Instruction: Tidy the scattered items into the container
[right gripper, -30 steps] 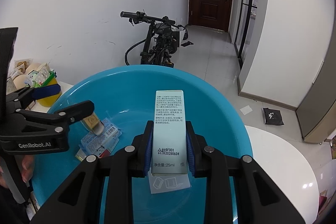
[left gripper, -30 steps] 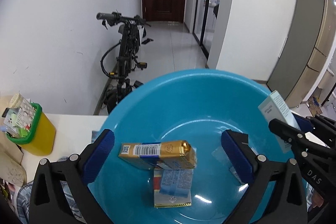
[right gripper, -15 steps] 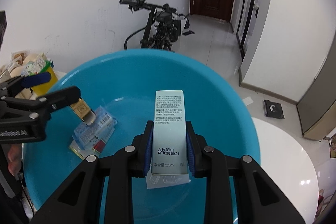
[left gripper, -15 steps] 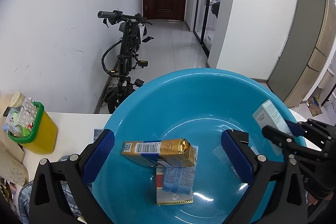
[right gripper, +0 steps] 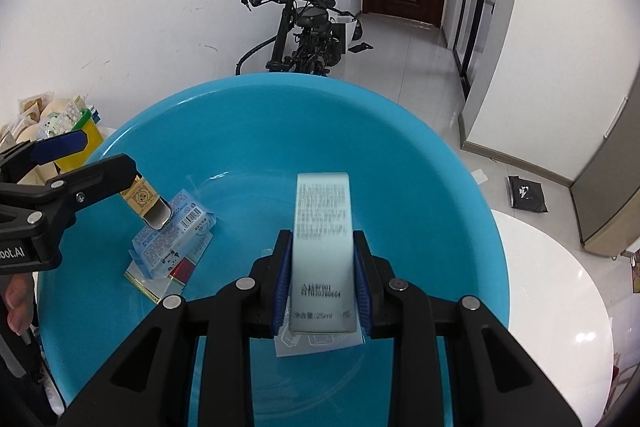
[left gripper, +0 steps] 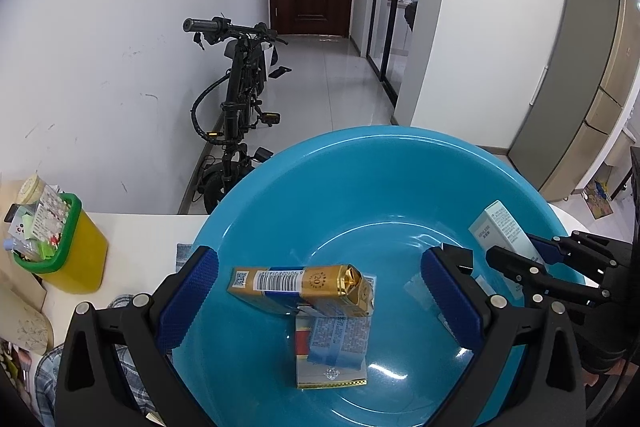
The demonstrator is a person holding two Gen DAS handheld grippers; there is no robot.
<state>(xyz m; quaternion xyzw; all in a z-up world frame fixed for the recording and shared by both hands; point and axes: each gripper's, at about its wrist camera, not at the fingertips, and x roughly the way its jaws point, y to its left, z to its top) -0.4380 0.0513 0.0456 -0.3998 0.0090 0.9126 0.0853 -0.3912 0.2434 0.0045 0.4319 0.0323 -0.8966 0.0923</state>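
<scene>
A wide blue basin [left gripper: 360, 187] [right gripper: 280, 131] fills both views. In it a gold box [left gripper: 296, 283] [right gripper: 144, 199] lies on a blue packet [left gripper: 336, 339] [right gripper: 172, 239], with a flat red and white pack [left gripper: 332, 375] underneath. My left gripper [left gripper: 320, 291] [right gripper: 110, 151] hangs open above them, holding nothing. Low over the basin's right side, my right gripper [right gripper: 322, 247] [left gripper: 516, 251] has a tall pale green box [right gripper: 322, 247] [left gripper: 500, 231] between its pads. Its jaws are opening, the pads still touch the box, and the box looks blurred. A clear packet [right gripper: 320, 345] lies beneath.
A yellow bin with a green rim [left gripper: 68, 255], stuffed with packets, stands on the white table [right gripper: 560, 287] left of the basin. A plaid cloth [left gripper: 44, 379] lies at the near left. A black bike [left gripper: 240, 99] leans on the wall behind. A person's finger [right gripper: 18, 303] shows at the left edge.
My right gripper has sunk a little lower into the basin with the pale green box, which is now blurred. The left gripper and the items in the basin have stayed put.
</scene>
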